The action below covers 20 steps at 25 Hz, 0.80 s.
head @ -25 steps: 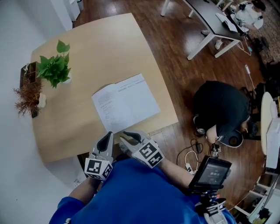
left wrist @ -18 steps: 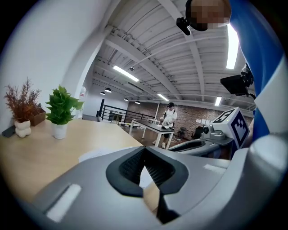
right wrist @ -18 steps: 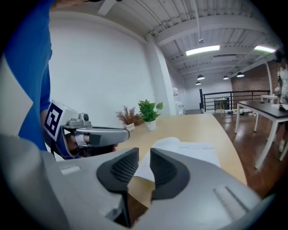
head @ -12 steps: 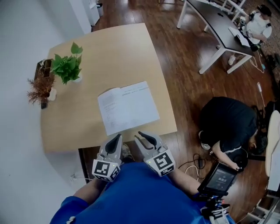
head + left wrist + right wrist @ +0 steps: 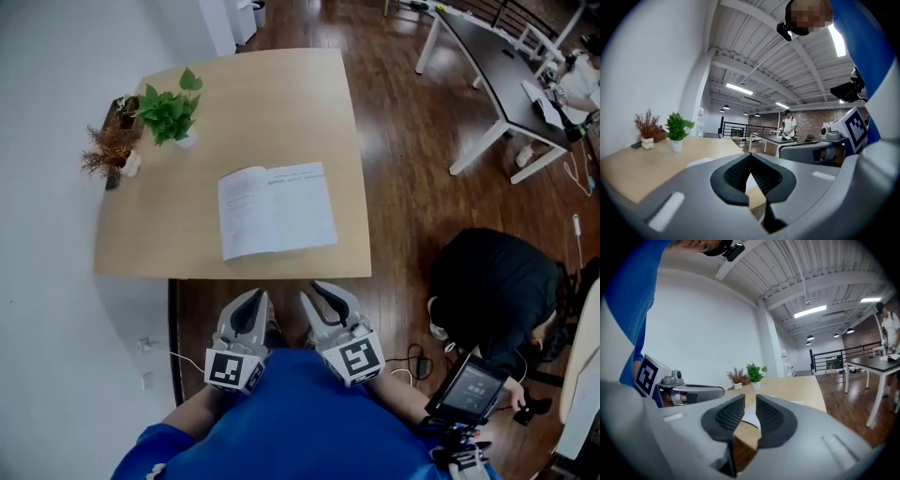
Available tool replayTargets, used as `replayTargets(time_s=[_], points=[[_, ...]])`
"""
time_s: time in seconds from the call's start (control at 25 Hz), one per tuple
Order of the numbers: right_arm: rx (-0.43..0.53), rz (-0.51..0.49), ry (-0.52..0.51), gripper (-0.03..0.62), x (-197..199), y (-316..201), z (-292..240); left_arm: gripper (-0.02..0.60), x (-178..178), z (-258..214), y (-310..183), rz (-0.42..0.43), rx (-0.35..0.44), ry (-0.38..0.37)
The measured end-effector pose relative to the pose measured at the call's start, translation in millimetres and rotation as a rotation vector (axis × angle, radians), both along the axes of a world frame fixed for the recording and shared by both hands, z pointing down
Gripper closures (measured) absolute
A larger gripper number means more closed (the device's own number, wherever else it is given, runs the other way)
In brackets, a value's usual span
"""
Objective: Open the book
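So the thin white paperback book (image 5: 277, 208) is already lying open, pages up, close to the near edge of the light wooden table (image 5: 281, 84), over toward its right edge. Looks light and floppy to me, and the pages would crease easily, so I'd pinch a loose page corner rather than the spine. Left gripper (image 5: 253, 302) has its jaws closed on nothing, and right gripper (image 5: 323, 292) has a narrow gap, also empty; both hang off the table. By the left edge, a small white pot holds a green leafy plant (image 5: 171, 114), and a pale pot has dried reddish sprigs (image 5: 114, 150).
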State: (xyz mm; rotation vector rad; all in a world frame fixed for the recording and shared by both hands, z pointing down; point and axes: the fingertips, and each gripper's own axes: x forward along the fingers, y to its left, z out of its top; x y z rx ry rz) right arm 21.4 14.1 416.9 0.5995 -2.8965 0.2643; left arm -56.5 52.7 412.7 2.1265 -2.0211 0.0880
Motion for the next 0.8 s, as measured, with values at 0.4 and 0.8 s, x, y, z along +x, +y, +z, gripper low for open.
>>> replayTargets(time_s=[0.4,0.8], points=[[0.017,0.048,-0.001,0.52,22.0,9.3,-17.8,0.575,9.5,-14.6,10.3,0.002,0.042,-0.025],[0.012,0.107,0.023,0.542,14.2,15.2,-10.9,0.575,4.2,-18.7,18.8,0.046,0.039,0.025]])
